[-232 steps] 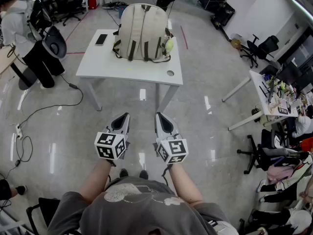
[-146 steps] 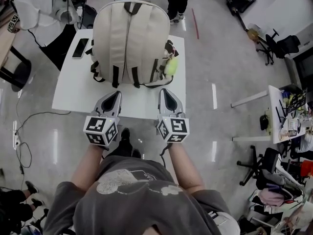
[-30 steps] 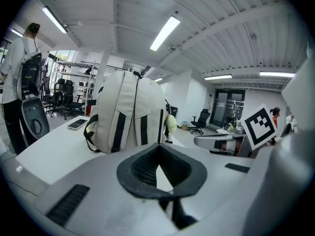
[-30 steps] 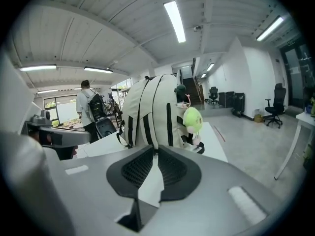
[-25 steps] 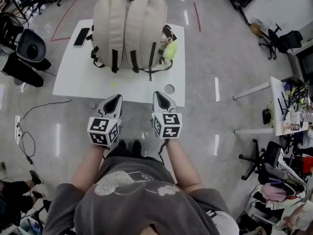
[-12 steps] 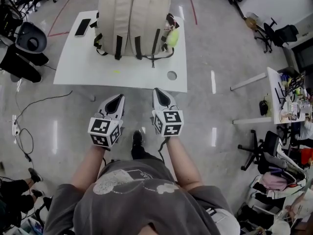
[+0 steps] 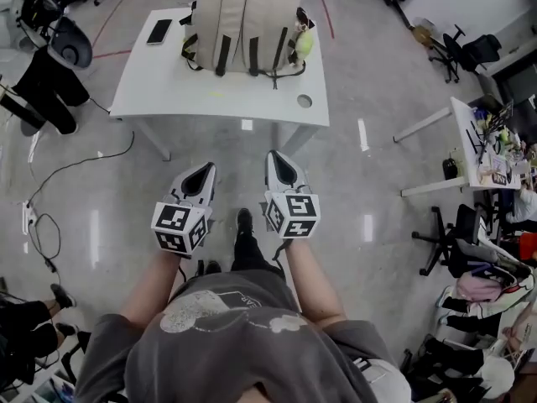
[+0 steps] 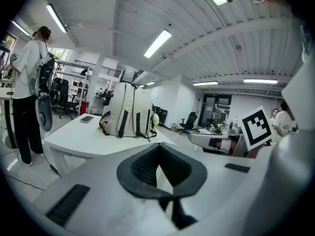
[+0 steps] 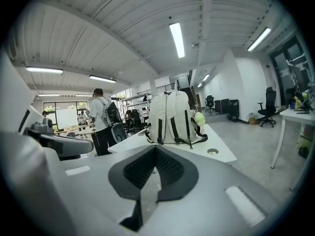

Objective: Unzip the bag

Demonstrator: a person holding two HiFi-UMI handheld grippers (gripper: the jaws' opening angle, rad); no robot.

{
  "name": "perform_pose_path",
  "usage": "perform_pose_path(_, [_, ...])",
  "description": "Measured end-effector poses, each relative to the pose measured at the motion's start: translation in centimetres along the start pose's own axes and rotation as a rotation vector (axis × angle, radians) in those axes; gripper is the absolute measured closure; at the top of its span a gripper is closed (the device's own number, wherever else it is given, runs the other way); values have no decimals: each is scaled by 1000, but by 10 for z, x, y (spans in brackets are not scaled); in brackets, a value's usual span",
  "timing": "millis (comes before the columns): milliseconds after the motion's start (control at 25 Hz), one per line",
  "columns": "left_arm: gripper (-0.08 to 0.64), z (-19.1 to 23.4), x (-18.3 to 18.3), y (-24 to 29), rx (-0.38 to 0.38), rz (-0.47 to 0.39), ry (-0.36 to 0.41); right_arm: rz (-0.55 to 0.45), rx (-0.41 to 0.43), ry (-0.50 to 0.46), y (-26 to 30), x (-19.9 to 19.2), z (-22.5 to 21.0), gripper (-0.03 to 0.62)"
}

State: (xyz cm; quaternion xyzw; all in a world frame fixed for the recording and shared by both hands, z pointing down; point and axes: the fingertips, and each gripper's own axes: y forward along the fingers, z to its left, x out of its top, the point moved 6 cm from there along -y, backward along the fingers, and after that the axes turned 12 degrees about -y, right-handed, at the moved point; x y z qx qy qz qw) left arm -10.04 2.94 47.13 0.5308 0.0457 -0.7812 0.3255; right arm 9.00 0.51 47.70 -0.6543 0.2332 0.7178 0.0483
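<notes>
Backing off is what has changed: a second ago both grippers hung at the near edge of the table, and now they are over bare floor, well apart from it, with the bag slid up to the top of the head view so that its top is cut off. It stands upright at the far side of the table, strap side towards the person, a phone lying to its left and a yellow-green ball hanging at its right. The left gripper and right gripper are held side by side in front of the body; in each gripper's own view the jaws are together with nothing between them, and the bag sits far ahead on the table. No gap shows in the bag from here, and the zip itself is not visible, so by my reading the unzipping has not begun: approach, finding the puller, gripping it and drawing it along all remain.
</notes>
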Motion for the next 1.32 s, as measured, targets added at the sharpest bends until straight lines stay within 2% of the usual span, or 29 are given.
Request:
perform_pose_path(320, [555, -15, -25, -82, -43, -3, 12, 18, -42, -19, -72, -10, 63, 594])
perform_pose_path(560, [555, -20, -39, -115, -75, 1, 7, 40, -69, -49, -108, -15, 90, 594])
perform_pose_path(840, [555, -29, -46, -129, -105, -1, 9, 28, -76, -80, -131, -11, 104, 595])
perform_pose_path(1320, [555, -44, -51, -123, -122, 1, 14, -7, -50, -127, -143, -5, 102, 594])
